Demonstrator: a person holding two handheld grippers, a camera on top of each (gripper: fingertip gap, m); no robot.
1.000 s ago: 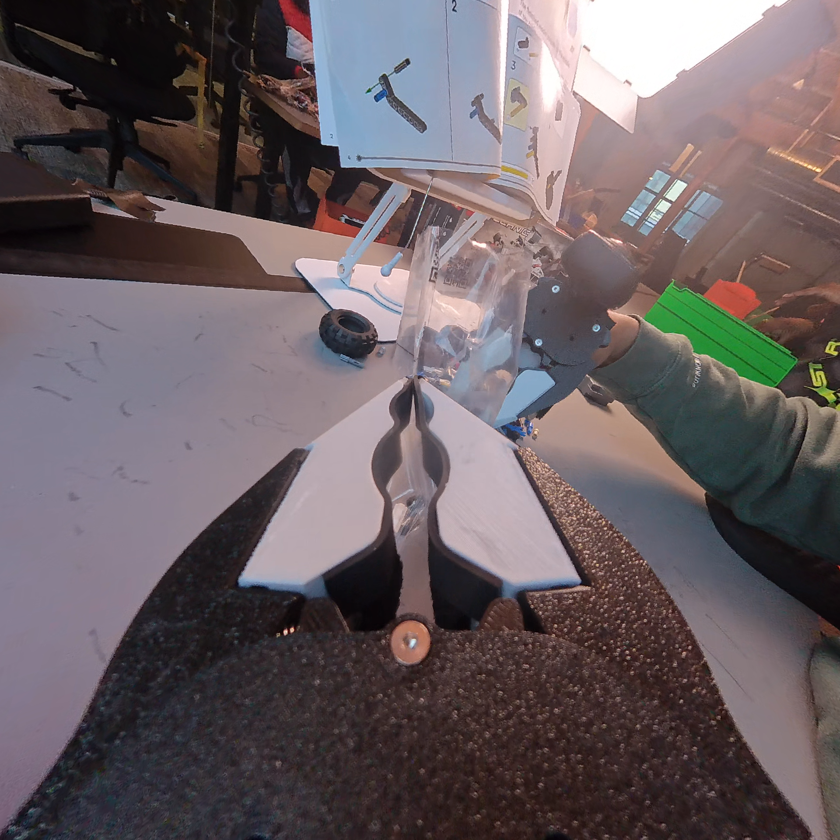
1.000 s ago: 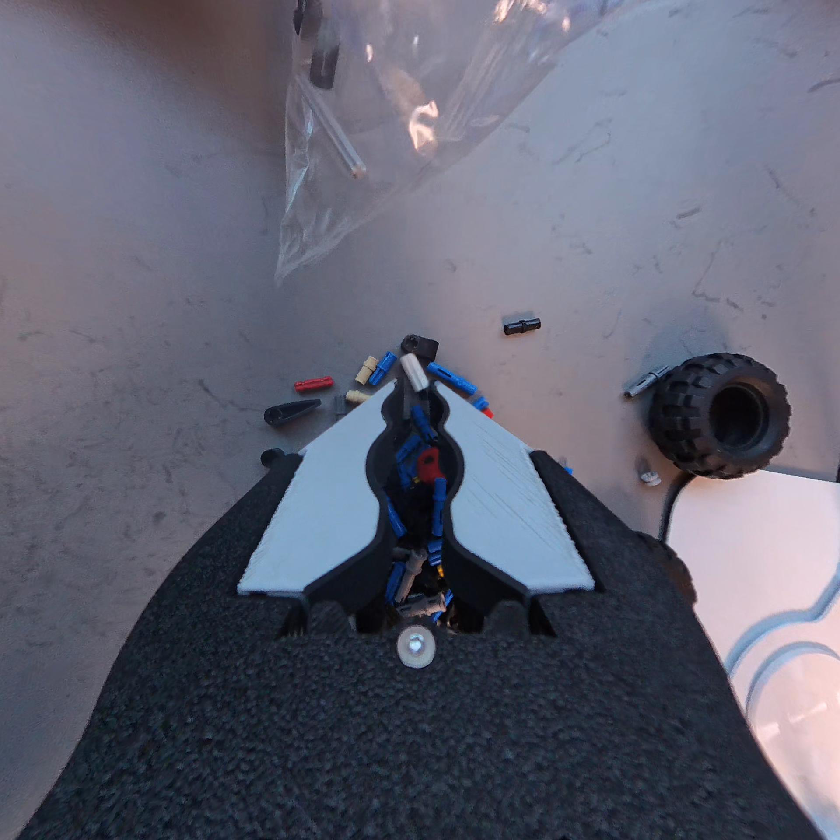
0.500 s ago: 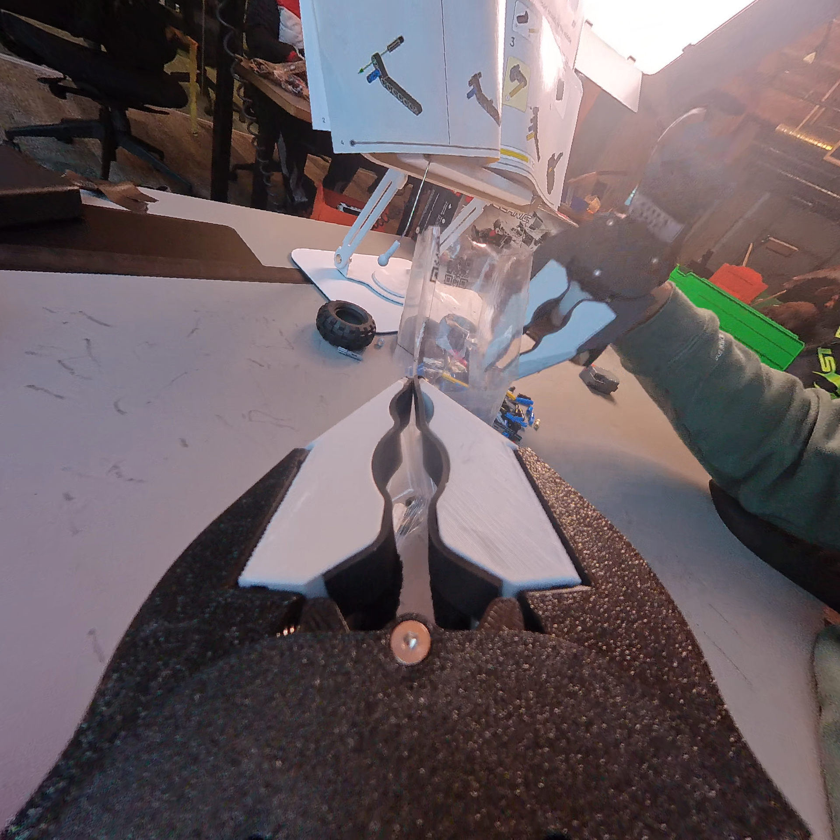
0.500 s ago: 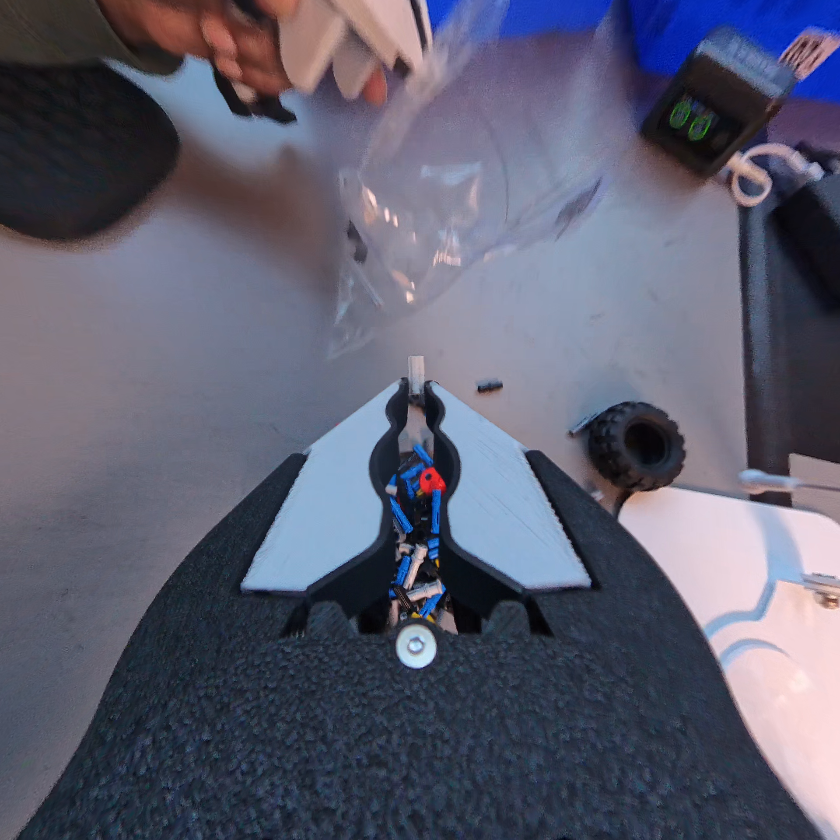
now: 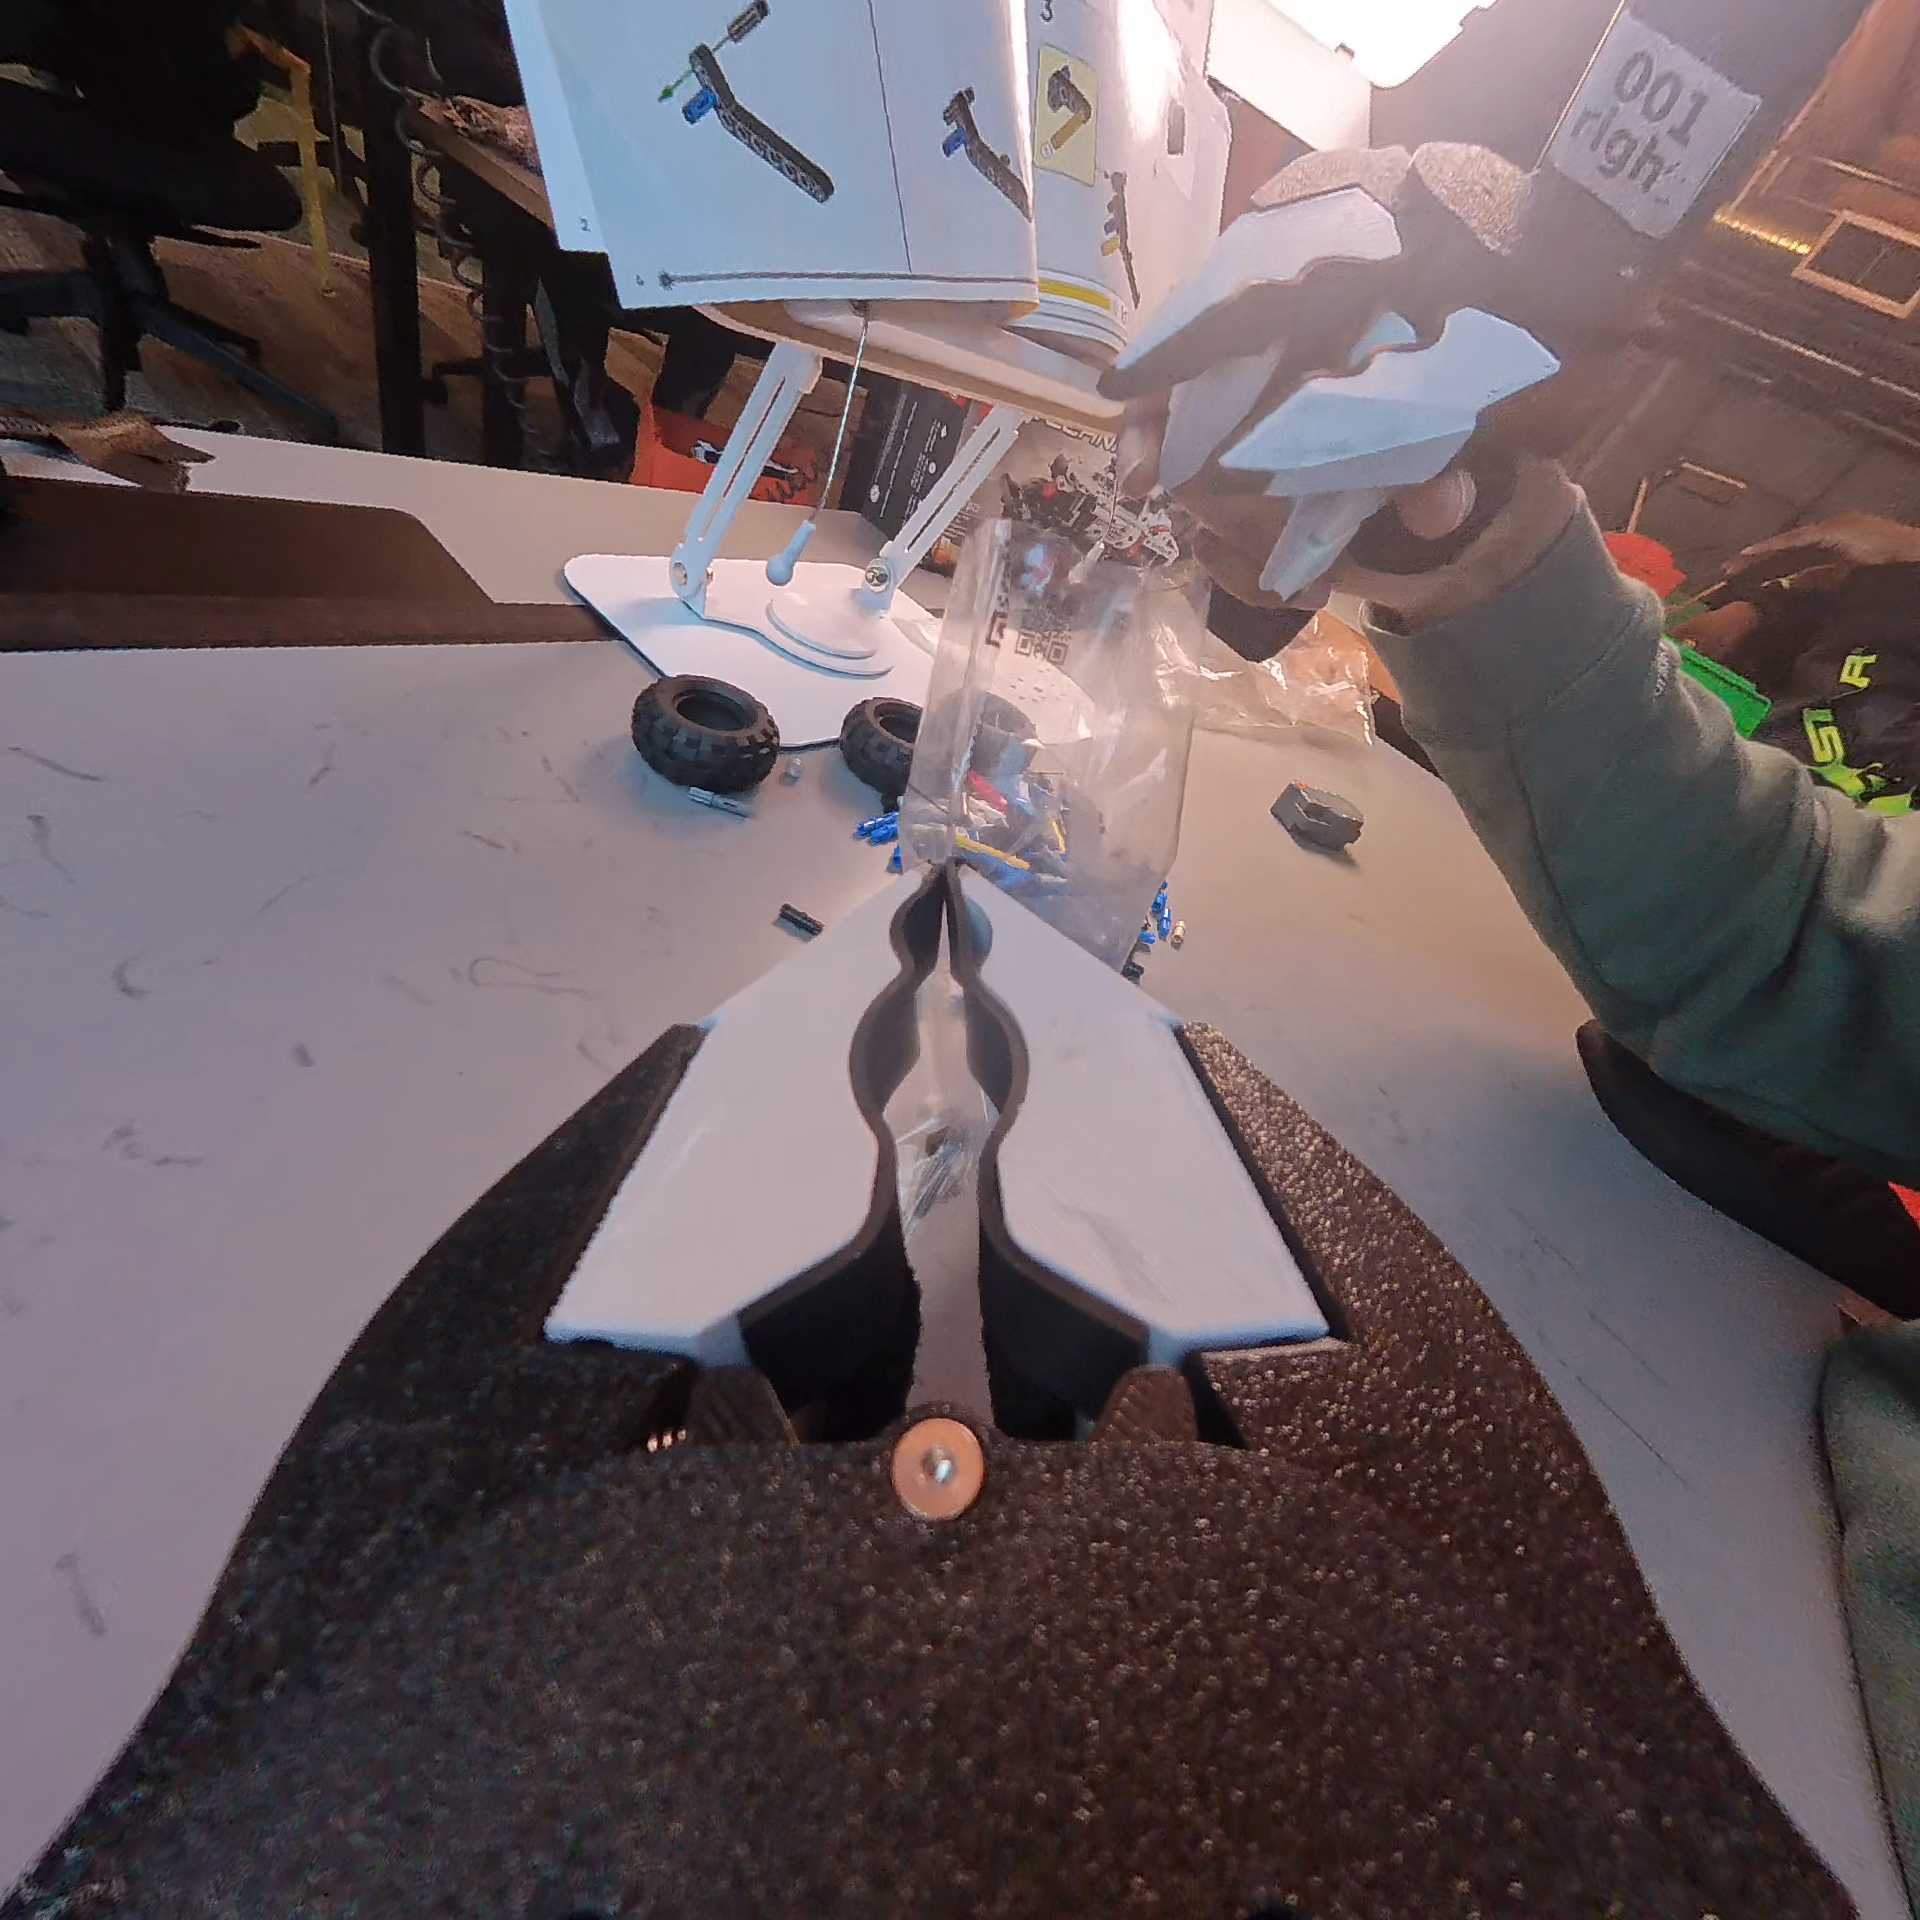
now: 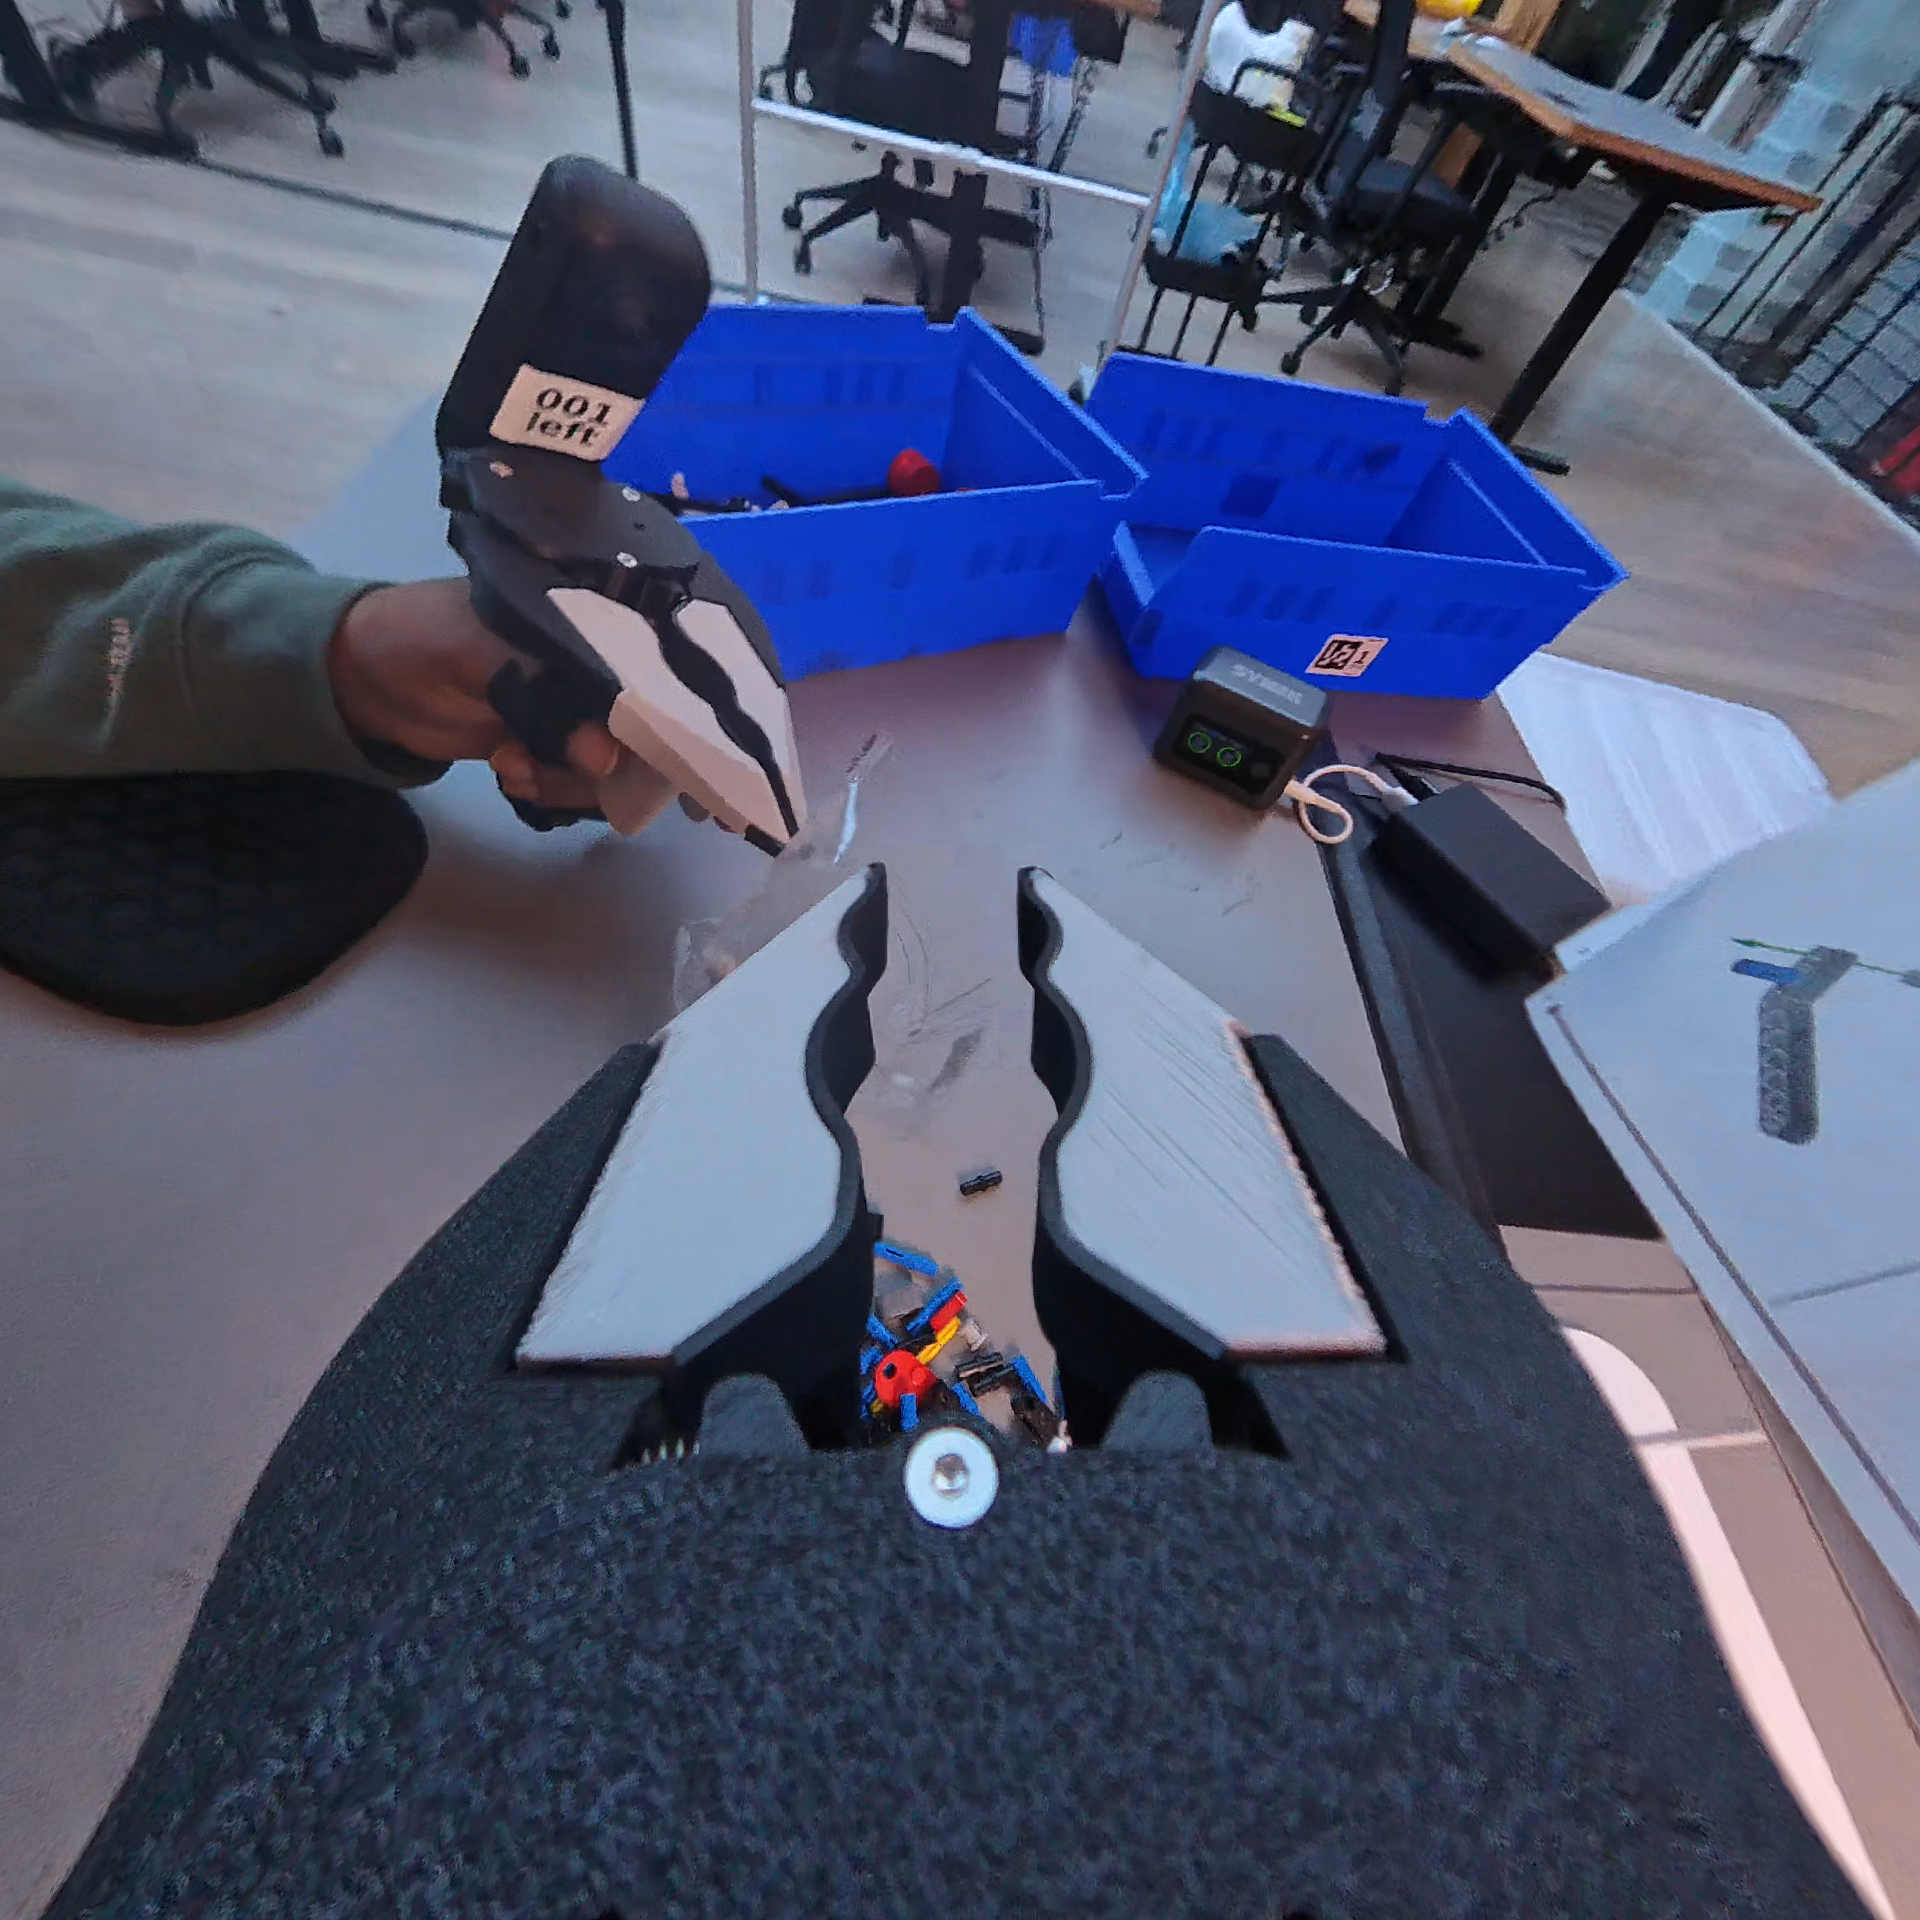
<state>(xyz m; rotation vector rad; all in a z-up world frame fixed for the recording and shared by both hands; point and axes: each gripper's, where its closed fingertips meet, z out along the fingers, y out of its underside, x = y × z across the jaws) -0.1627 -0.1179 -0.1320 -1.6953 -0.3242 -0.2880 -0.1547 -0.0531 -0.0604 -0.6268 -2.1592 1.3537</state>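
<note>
Left hand-held gripper (image 5: 945, 883) pinches clear bag (image 5: 1049, 748); right hand-held gripper (image 6: 951, 883) wide open, empty, above bag

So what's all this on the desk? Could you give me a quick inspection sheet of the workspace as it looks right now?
Surface: scuffed grey tabletop.
Things handled: clear plastic bag of small coloured building parts, hanging upright.
Clutter: two black rubber toy tyres; loose blue and black pins; two blue plastic bins; white stand holding an instruction booklet.
Grippers: left gripper shut on the bag's edge; right gripper open, raised above the bag, empty.
Cables: white cord beside a small black device with green lights.
Surroundings: office chairs and desks behind; green crate.
</note>
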